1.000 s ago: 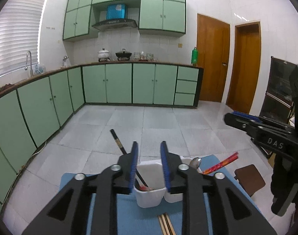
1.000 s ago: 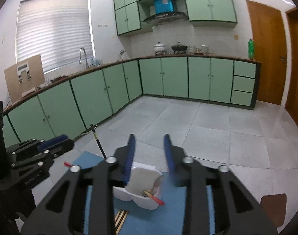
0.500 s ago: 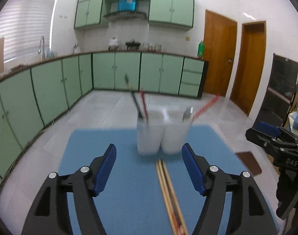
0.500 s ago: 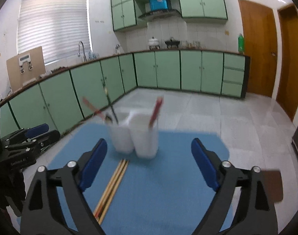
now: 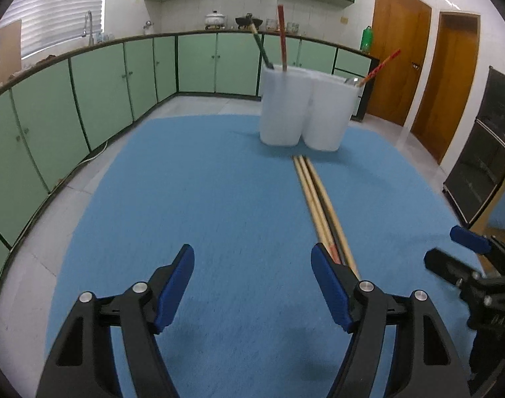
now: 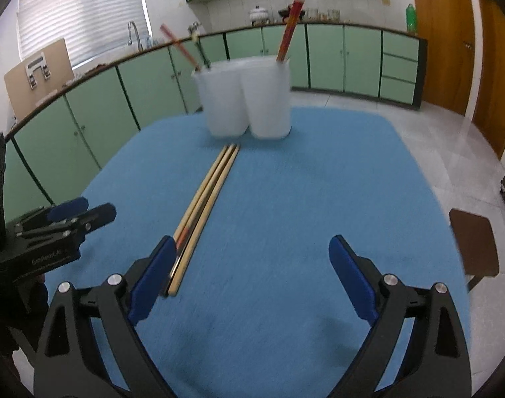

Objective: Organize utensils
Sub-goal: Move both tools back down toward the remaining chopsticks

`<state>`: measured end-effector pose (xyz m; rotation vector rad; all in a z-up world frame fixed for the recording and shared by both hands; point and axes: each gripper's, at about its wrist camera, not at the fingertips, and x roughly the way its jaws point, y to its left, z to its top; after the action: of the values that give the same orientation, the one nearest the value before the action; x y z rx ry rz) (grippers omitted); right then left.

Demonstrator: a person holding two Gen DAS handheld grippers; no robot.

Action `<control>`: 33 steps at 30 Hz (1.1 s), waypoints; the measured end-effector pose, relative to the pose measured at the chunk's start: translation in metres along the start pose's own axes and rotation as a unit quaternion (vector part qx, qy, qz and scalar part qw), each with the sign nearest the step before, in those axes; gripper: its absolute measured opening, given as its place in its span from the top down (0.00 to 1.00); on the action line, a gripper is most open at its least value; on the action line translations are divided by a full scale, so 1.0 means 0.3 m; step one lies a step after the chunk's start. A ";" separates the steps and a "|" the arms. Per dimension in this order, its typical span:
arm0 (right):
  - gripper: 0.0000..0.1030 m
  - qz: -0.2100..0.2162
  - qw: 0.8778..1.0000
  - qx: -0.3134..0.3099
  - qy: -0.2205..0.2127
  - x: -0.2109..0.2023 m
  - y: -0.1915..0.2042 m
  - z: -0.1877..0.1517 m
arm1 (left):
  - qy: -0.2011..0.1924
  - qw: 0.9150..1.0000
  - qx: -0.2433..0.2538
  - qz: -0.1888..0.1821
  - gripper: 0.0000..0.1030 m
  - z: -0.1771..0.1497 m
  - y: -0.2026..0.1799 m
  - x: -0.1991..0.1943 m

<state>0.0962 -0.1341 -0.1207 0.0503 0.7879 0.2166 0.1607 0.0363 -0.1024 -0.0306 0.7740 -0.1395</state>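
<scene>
My left wrist camera sits low behind my left claw (image 5: 252, 285), looking forward along its fingers across the blue tabletop (image 5: 219, 199) toward the white holder (image 5: 305, 112) at the far edge, green cabinets (image 5: 86, 99) beyond. My right wrist camera looks the same way from behind my right claw (image 6: 252, 265), slightly from the other side. Both share the tabletop, the holder and the loose chopsticks (image 6: 206, 199); each catches the other claw at its edge. Both views are somewhat blurred, so nearness is hard to judge.
</scene>
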 end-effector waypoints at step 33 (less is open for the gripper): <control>0.12 -0.065 0.995 -0.020 0.071 0.096 0.061 -0.061 | 0.051 0.999 0.007 0.012 0.28 -0.108 0.017 0.068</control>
<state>0.0997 -0.1107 -0.1513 -0.0554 0.9254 0.1129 0.1531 0.0392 -0.1402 -0.0010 0.8745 -0.1242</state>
